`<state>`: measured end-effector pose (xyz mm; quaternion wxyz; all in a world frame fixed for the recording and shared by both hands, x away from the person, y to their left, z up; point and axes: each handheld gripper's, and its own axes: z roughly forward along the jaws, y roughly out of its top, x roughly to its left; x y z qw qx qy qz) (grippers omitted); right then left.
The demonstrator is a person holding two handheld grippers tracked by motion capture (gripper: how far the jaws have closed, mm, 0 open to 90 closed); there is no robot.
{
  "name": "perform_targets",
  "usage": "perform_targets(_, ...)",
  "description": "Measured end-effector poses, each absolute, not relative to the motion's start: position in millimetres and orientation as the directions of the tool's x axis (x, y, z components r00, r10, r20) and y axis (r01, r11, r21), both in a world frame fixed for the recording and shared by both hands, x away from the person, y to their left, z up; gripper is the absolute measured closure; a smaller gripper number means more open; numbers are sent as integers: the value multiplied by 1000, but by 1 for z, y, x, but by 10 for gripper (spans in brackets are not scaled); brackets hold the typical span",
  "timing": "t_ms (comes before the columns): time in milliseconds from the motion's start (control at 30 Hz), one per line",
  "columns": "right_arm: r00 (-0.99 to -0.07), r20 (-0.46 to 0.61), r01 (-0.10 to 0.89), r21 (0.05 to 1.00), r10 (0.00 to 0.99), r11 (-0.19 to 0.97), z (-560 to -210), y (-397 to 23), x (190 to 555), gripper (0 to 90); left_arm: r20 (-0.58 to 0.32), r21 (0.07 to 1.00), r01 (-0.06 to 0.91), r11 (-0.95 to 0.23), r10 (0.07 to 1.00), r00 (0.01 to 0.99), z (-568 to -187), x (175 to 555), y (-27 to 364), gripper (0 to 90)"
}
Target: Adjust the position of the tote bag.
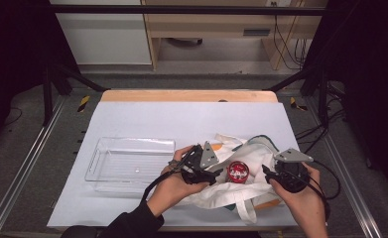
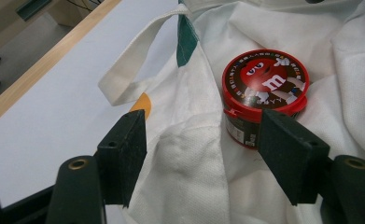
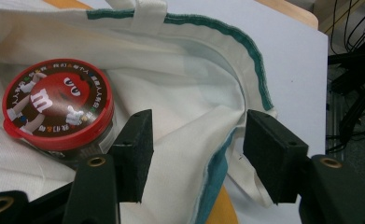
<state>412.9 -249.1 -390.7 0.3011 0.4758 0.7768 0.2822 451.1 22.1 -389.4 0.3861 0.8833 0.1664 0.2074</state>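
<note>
A white cloth tote bag (image 1: 248, 148) with green trim lies crumpled on the table at front right. A round tub with a red printed lid (image 1: 238, 171) stands upright among its folds. My left gripper (image 1: 217, 174) is at the bag's left side, pointing at the tub (image 2: 264, 88). Its jaws (image 2: 202, 119) stand open over a ridge of the cloth (image 2: 189, 158), and the pads do not press it. My right gripper (image 1: 267, 174) is at the bag's right side, open (image 3: 199, 116), with the green-edged rim (image 3: 245, 51) beyond it and loose cloth between the jaws. The tub (image 3: 56, 105) is to its left.
A clear plastic tray (image 1: 132, 140) sits left of the bag, close to the left hand. The bag's handle (image 2: 129, 79) loops out over the white table cover (image 1: 181, 119). The table's wooden far edge (image 1: 186, 95) runs behind, with dark frame posts on both sides.
</note>
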Motion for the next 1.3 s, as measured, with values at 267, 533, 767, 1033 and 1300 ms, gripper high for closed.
perform_targets(267,-358,-194,584,716,913,382,-396,-257,410,470,249,739,119,-663,433,866,-389,456,10,337)
perform_targets(533,-348,-192,606,701,918,376,-403,-268,394,569,256,706,139,-694,434,864,-394,473,-1,440)
perform_targets(767,-332,-185,626,690,925,363,-412,-275,380,700,233,692,172,-701,442,866,-390,485,3,700)
perform_targets(1033,-311,-161,631,702,937,331,-410,-275,393,675,246,699,186,-690,477,844,-374,494,10,808)
perform_targets(1300,-326,-174,628,695,929,350,-409,-279,389,889,237,735,193,-650,513,825,-357,500,25,815)
